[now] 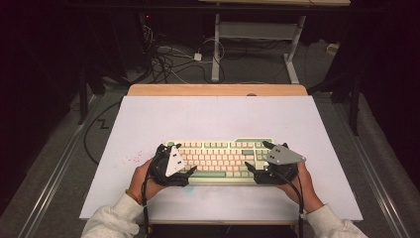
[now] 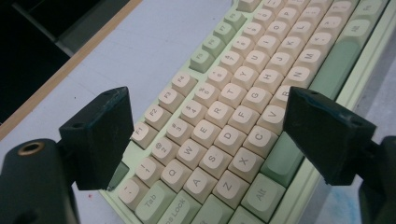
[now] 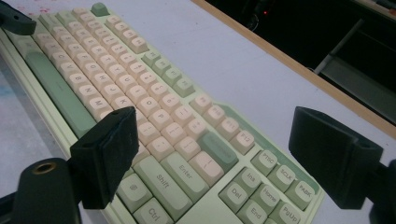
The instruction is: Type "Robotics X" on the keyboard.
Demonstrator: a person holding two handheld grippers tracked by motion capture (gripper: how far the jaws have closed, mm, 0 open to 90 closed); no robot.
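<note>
Your keyboard (image 1: 221, 159) is pale green with cream keycaps and green modifier keys, lying flat on the table (image 1: 148, 124). Your left gripper (image 1: 171, 166) straddles its left end and your right gripper (image 1: 270, 163) its right end, both with jaws spread wide, gripping nothing.

A flat white rectangular table (image 1: 148, 119) with a light wooden far edge carries a pale green keyboard with cream keycaps (image 1: 218, 157) near its front edge.

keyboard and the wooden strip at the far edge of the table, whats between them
Nothing lies there: in the high view, bare pale table surface runs from the keyboard to the wooden strip. The right gripper view shows the same bare stretch.
</note>
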